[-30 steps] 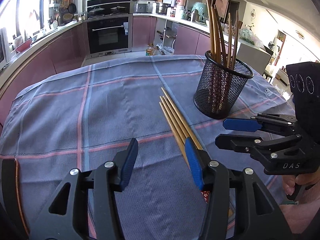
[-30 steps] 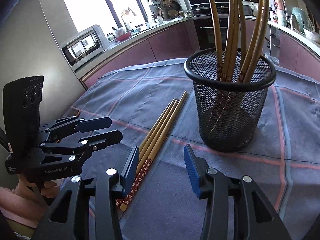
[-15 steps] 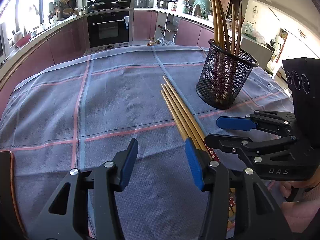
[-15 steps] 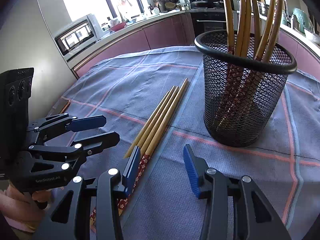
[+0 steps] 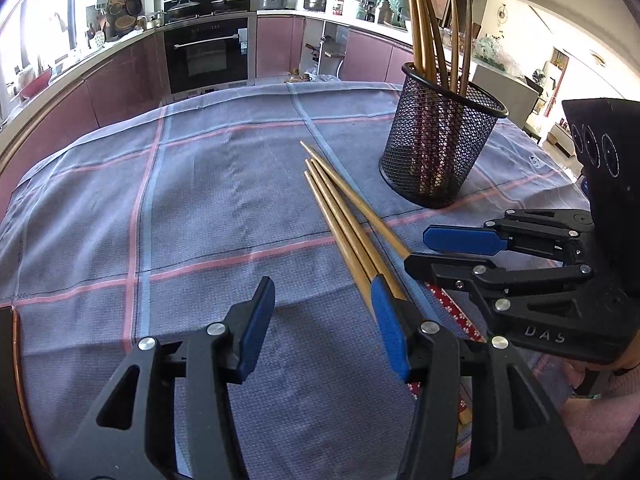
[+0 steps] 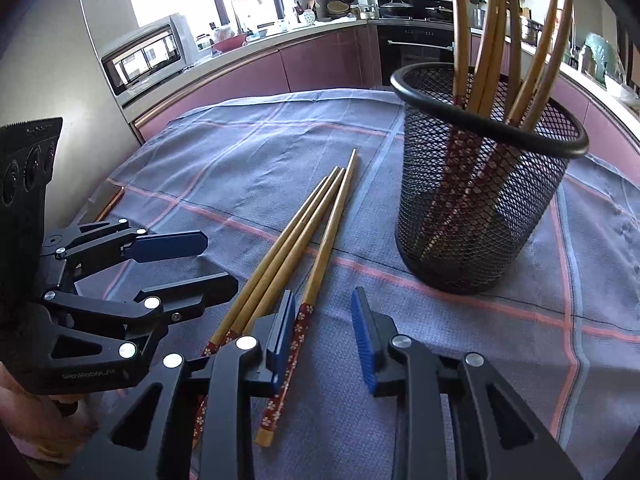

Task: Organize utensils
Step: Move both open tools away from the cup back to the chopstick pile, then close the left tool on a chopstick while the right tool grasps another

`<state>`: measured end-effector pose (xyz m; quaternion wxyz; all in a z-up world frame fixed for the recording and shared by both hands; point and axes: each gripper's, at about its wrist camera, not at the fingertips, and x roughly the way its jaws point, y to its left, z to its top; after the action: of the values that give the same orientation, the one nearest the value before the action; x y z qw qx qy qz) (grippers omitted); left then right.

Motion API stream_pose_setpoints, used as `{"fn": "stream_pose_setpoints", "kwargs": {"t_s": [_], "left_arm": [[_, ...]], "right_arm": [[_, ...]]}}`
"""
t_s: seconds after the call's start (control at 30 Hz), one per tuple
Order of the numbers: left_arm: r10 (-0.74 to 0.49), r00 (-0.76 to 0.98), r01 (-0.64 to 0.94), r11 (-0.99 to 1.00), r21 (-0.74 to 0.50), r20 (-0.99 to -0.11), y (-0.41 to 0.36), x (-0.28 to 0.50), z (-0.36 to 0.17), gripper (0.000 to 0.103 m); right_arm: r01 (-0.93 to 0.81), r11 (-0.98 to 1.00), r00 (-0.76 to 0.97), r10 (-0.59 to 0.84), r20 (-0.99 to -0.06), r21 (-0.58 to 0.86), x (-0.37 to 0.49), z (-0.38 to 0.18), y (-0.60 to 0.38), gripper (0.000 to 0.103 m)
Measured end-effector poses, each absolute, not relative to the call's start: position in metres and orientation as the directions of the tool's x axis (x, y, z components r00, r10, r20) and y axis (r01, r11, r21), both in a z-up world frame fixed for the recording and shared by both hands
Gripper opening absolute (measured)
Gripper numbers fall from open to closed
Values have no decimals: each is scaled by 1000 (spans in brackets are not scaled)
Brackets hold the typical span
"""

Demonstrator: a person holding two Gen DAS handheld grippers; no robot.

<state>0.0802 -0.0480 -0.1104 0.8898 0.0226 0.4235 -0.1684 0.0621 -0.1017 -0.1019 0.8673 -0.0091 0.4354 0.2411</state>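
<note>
Several wooden chopsticks (image 5: 344,220) with red flowered handles lie side by side on the cloth, left of a black mesh cup (image 5: 440,148) that holds several more upright. My left gripper (image 5: 324,320) is open over bare cloth, its right pad beside the bundle. My right gripper (image 6: 322,332) has its jaws closing around one chopstick (image 6: 300,344) that lies slightly apart from the others (image 6: 276,256). Its red handle rests by the left pad and the right pad stands clear of it. The mesh cup (image 6: 480,200) stands just beyond. The left gripper (image 6: 220,262) sits to the left; the right gripper (image 5: 416,248) appears at the right.
A grey-blue checked tablecloth (image 5: 200,200) covers the table, whose copper-rimmed edge (image 5: 16,360) shows at the left. Kitchen counters, an oven (image 5: 208,56) and a microwave (image 6: 148,56) stand beyond the table. A person's hand (image 5: 592,384) grips the right tool.
Both grippers came lower and closer to the chopsticks. The right gripper's jaws narrowed, and one chopstick now lies between them, a little apart from the rest.
</note>
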Motion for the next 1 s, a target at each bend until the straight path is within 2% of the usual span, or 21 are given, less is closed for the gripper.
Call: {"fn": "stream_pose_setpoints", "kwargs": {"t_s": [0.47,0.67,0.73,0.87,1.0], "left_arm": [[-262,575,325,942,-77,-775,-56,86,-115,51],[-265,569,330,941,-78,-779,-58,89,-116,38],[-266,567,329,941,-81,-780,-58,89,-117,30],[-267,564,319,943,-92,-781,-56,92,-118,26],[-264,565,302,948,-101,-782,-52,94,-119,18]], "right_arm": [[-423,883,501,415,-759,204,64,-102,-103,25],[-423,884,505,411,-759,198,67,-101,-99,25],[-422,886,507,409,-759,195,69,-101,-98,25],[-420,888,512,402,-759,187,75,-101,-92,24],[-407,894,518,395,-759,188,77,-102,-91,18]]}}
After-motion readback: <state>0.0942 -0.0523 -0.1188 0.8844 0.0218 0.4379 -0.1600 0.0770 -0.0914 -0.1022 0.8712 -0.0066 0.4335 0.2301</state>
